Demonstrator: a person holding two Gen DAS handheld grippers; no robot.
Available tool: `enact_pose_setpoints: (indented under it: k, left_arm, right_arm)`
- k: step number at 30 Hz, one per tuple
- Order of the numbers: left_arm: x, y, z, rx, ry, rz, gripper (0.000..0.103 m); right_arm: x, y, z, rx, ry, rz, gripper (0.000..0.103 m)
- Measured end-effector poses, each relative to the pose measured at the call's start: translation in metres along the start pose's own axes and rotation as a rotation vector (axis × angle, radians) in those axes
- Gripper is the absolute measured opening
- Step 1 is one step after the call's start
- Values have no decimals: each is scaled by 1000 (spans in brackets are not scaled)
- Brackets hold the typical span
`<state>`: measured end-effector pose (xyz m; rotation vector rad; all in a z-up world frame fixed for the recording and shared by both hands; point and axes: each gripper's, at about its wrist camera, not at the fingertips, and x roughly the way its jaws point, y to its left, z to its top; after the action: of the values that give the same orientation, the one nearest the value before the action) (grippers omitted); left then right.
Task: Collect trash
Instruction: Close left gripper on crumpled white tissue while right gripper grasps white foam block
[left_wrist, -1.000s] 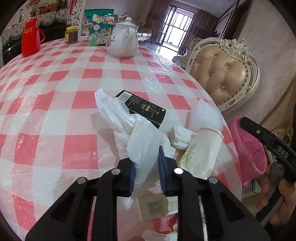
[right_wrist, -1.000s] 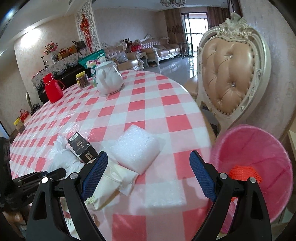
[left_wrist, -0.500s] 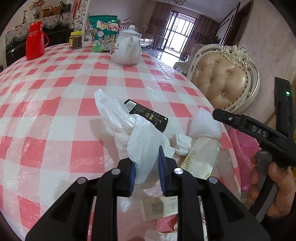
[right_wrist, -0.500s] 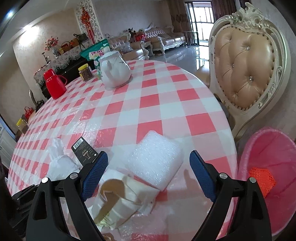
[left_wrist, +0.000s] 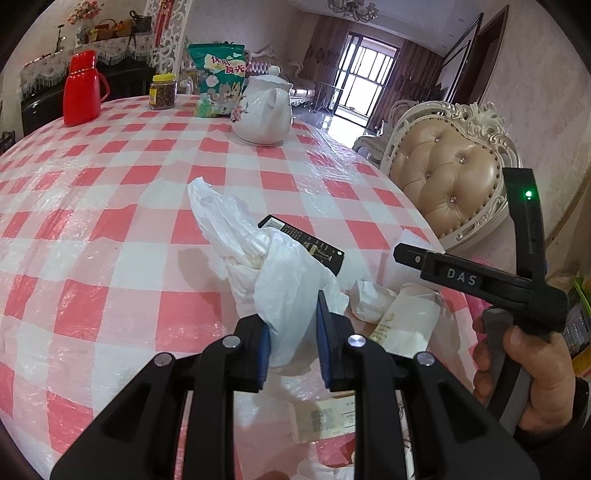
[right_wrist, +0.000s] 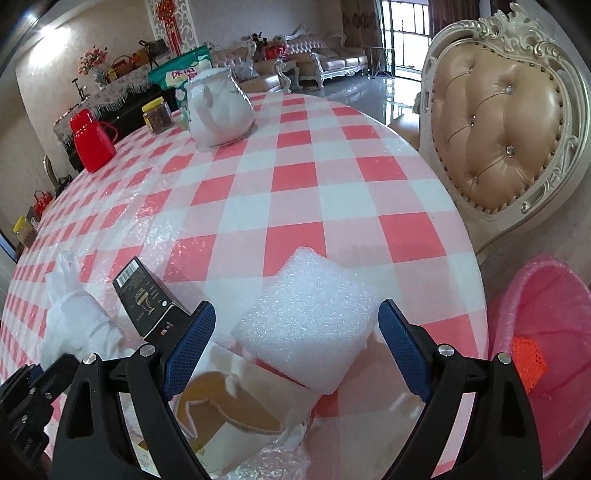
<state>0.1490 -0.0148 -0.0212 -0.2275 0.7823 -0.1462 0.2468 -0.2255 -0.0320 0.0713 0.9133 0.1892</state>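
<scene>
Left gripper pinches the near end of a white plastic bag on the checked tablecloth; the bag's long axis runs away from the fingers, its tip pointing toward the far left. Right gripper, jaws spread wide and empty, has advanced since the earlier frame and now straddles the foam block above a paper cup, beside the pink bin.

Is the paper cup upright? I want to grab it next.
Tipped: the paper cup lies on its side, mouth facing the right-wrist camera.
</scene>
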Motion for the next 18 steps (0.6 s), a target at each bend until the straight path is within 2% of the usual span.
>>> enact_pose_setpoints:
  k: [5,10,18]
  left_arm:
    - [0,1,0,-3,0,-1,21]
    - [0,1,0,-5,-2,1,21]
    - [-3,3,1,-16,-17,8,21]
  right_arm:
    - [8,-2,2,0,22,-8,76]
    - [7,-4,2,-13,25,-4,73]
    - [-11,-13,0,1,-45,-8,72]
